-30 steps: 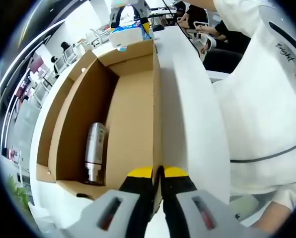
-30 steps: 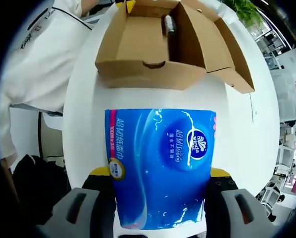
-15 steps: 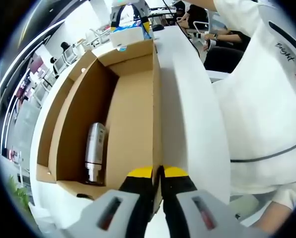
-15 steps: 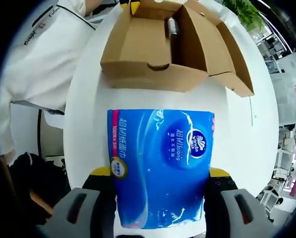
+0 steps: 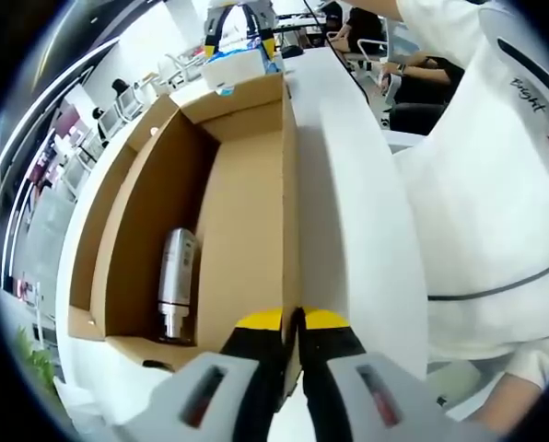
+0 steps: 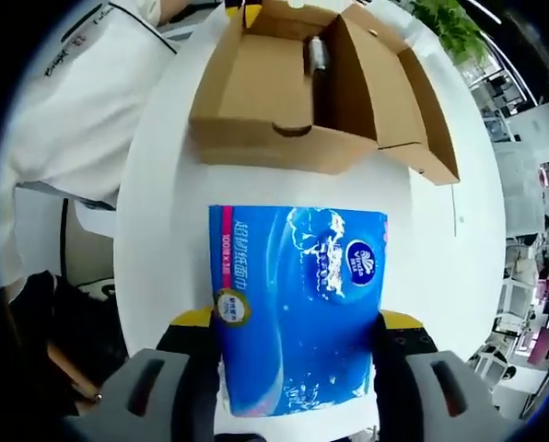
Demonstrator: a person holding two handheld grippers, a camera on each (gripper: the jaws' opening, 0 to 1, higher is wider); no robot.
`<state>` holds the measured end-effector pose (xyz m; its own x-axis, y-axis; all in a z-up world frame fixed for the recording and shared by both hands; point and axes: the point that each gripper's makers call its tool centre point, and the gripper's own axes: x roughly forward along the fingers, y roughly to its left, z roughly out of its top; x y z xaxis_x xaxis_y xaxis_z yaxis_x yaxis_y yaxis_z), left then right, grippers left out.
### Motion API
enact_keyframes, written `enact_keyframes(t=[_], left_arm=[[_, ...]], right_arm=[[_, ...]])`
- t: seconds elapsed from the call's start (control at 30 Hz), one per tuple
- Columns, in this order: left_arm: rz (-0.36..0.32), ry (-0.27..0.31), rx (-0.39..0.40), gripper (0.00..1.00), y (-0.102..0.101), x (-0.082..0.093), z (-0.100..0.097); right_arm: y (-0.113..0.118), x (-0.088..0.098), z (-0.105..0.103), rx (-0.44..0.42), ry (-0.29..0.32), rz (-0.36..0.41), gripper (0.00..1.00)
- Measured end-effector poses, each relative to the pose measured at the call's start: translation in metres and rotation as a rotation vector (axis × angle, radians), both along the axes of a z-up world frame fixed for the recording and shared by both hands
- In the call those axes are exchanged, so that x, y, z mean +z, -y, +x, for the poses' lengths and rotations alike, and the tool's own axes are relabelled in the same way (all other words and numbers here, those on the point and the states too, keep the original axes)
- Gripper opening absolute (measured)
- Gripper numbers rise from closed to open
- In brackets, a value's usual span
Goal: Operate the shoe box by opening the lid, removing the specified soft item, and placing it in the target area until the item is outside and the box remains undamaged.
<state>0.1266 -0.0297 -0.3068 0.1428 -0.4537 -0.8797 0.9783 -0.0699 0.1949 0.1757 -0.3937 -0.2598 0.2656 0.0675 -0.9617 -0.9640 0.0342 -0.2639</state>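
The open cardboard shoe box (image 5: 146, 184) lies on the white table (image 5: 348, 203), with a silver metal flask (image 5: 176, 281) on its floor. My left gripper (image 5: 293, 319) is shut on the edge of the box's raised lid panel (image 5: 251, 212). Beyond the far end of the box sits the blue tissue pack (image 5: 238, 63). In the right gripper view, the tissue pack (image 6: 297, 313) sits between the jaws of my right gripper (image 6: 296, 324), which is shut on it, over the table (image 6: 164, 212) in front of the box (image 6: 293, 101). The flask (image 6: 317, 55) lies inside.
A person in a white shirt (image 5: 496, 184) stands close along the table's edge. Other people sit at desks behind (image 5: 385, 37). A green plant (image 6: 449, 23) is past the box, and dark bags (image 6: 63, 331) lie on the floor beside the table.
The tissue pack now looks a little smaller and more crinkled between the right jaws, and the right view has shifted slightly. The left gripper holds as before.
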Motion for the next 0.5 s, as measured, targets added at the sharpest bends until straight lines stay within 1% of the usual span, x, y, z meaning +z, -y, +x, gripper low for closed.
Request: enact_keyframes(t=[0.27,0.33,0.4,0.43,0.5], left_arm=[[0.005,0.002,-0.001,0.04,0.000,0.000,0.000],[0.006,0.003,-0.001,0.04,0.000,0.000,0.000],[0.006,0.003,-0.002,0.04,0.000,0.000,0.000],[0.006,0.003,-0.002,0.04,0.000,0.000,0.001],[0.006,0.003,-0.002,0.04,0.000,0.000,0.000]], right_arm=[[-0.001,0.010,-0.003,0.005,0.021,-0.009,0.62],[-0.004,0.018,-0.001,-0.014,0.045,0.020,0.61],[-0.010,0.023,-0.003,-0.027,0.041,0.071,0.59],[-0.011,0.027,-0.004,-0.022,0.047,0.078,0.58],[-0.016,0.033,-0.003,-0.037,0.063,0.119,0.56]])
